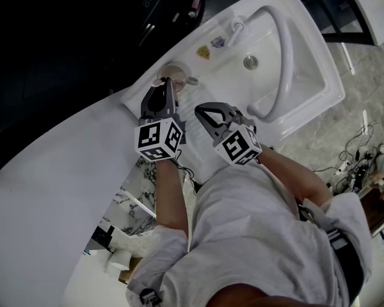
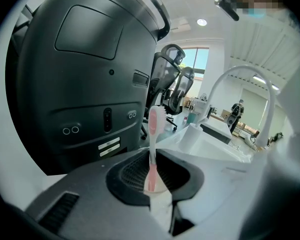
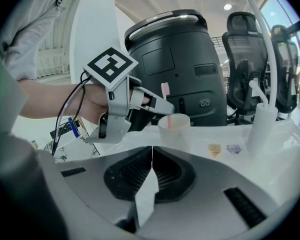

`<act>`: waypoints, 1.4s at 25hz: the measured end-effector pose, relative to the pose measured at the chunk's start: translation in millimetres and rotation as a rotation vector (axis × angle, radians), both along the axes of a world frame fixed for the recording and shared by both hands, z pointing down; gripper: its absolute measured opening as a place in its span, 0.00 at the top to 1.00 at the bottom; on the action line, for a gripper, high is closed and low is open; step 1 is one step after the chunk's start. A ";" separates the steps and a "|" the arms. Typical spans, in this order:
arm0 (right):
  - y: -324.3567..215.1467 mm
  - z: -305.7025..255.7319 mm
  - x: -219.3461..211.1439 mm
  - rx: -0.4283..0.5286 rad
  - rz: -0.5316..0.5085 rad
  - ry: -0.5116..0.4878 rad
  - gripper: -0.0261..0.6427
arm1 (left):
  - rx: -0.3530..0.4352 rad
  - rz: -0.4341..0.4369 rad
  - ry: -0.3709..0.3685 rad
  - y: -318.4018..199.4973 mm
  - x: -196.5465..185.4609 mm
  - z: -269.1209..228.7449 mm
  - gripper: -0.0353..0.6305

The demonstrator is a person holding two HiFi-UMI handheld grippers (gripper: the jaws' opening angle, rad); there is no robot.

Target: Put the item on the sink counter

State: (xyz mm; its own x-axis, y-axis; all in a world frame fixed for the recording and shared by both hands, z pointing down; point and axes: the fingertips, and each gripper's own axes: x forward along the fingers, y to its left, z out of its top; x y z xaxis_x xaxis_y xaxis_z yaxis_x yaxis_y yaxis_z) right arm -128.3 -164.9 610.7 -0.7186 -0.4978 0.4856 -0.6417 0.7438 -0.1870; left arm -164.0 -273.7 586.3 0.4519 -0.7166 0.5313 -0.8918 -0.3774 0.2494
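Right, my left tongs point(image 2: 152, 156) are clamped on the pink toothbrush point(image 2: 153, 134), gripping its handle low down, with the bristle head standing upright above them. The toothbrush's lower end sits inside the pale cup point(image 3: 174, 129), and my grip is just above the cup's rim. In the head view the cup point(image 1: 176, 73) stands on the white sink surface point(image 1: 288, 5), at the surface's far edge, directly at 12 o'clock from my left tongs.

My right tongs point(image 3: 151, 156) are closed tip to tip with nothing between them. They hang over the surface near my body, at about 4 o'clock from the left tongs in the head view, close beside them but not touching. From the right gripper view the cup is at 12 o'clock, a little beyond the tips.

The basin's drain point(image 1: 250, 61) lies at 2 o'clock from the cup, and a white arched pipe point(image 1: 283, 43) curves over the basin. Two small stickers point(image 3: 214, 149) lie flat on the surface between the cup and the white tap body point(image 3: 262, 121). Behind the surface stands a big black machine point(image 3: 175, 59), with black office chairs point(image 3: 242, 59) at its 3 o'clock side.
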 end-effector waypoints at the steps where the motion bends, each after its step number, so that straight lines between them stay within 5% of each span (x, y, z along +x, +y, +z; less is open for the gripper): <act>1: 0.2 -0.1 0.2 0.000 -0.001 0.000 0.95 | 0.000 0.000 -0.002 0.0 -0.2 0.1 0.89; 35: 8.5 -4.1 4.0 0.013 0.000 0.012 0.95 | 0.028 0.018 -0.149 4.9 -7.0 0.4 0.89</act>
